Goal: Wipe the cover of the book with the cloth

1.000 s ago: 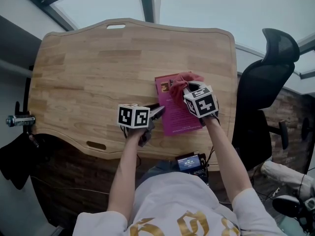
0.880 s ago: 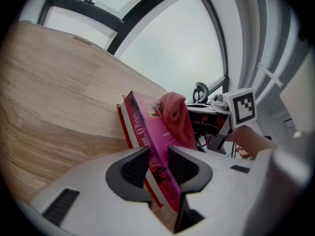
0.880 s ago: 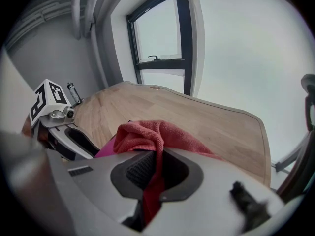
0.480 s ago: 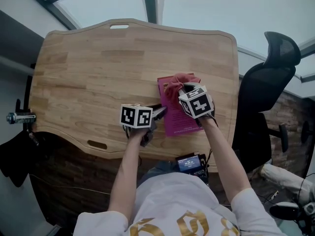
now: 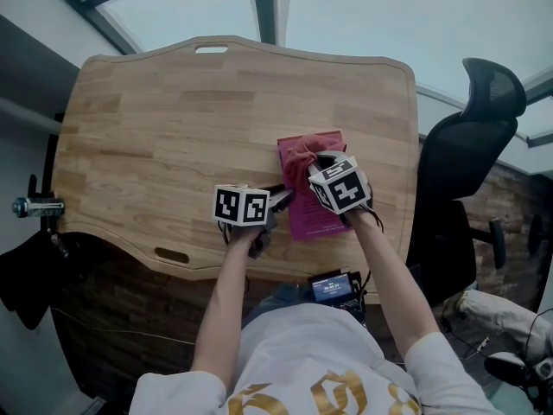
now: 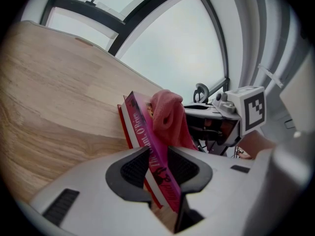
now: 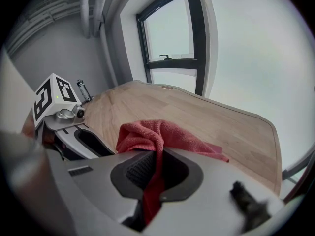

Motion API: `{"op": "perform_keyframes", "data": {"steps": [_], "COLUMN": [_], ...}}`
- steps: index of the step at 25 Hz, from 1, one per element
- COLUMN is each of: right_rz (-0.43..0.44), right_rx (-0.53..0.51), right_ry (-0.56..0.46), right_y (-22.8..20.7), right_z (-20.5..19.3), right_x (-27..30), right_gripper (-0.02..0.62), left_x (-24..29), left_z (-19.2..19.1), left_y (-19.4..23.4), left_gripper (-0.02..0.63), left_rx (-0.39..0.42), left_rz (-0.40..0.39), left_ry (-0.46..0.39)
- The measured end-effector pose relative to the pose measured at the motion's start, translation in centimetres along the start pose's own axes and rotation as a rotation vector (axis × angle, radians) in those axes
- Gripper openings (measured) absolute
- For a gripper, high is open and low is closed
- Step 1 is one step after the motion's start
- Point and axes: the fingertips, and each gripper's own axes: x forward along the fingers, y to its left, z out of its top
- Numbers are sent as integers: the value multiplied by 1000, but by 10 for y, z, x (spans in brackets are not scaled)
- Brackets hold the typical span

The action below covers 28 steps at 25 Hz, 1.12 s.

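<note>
A magenta book [image 5: 312, 211] lies flat on the wooden table [image 5: 173, 119], toward its near right. My left gripper [image 5: 276, 201] is shut on the book's left edge; in the left gripper view the spine [image 6: 147, 141] sits pinched between the pads. My right gripper [image 5: 321, 164] is shut on a red cloth [image 5: 300, 156], which rests bunched on the cover's upper part. The right gripper view shows the cloth [image 7: 147, 136] clamped between the jaws and spilling forward over the book. The same cloth [image 6: 167, 117] shows in the left gripper view, lying on the cover.
A black office chair [image 5: 462, 154] stands just right of the table. A small device with a lit screen [image 5: 331, 287] hangs at the near table edge. A dark clamp [image 5: 34, 207] sits at the left edge. Bare wood spans the left and far parts.
My right gripper has drawn the cloth a little toward me and leftward over the cover. The left gripper has kept its hold on the book's edge.
</note>
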Motion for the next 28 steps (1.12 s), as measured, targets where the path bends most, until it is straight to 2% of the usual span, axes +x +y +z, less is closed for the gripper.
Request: {"op": "perform_keyframes", "data": {"steps": [28], "right_rz": [34], "right_rx": [14], "right_ry": [8], "right_y": [32], "right_z": [-32], "right_x": [-20], "right_gripper": [41], "left_x": [0], "left_z": [1], "left_y": [0], "left_gripper": [127], "left_rx": [7], "left_rz": [4], "left_ry": [-6]}}
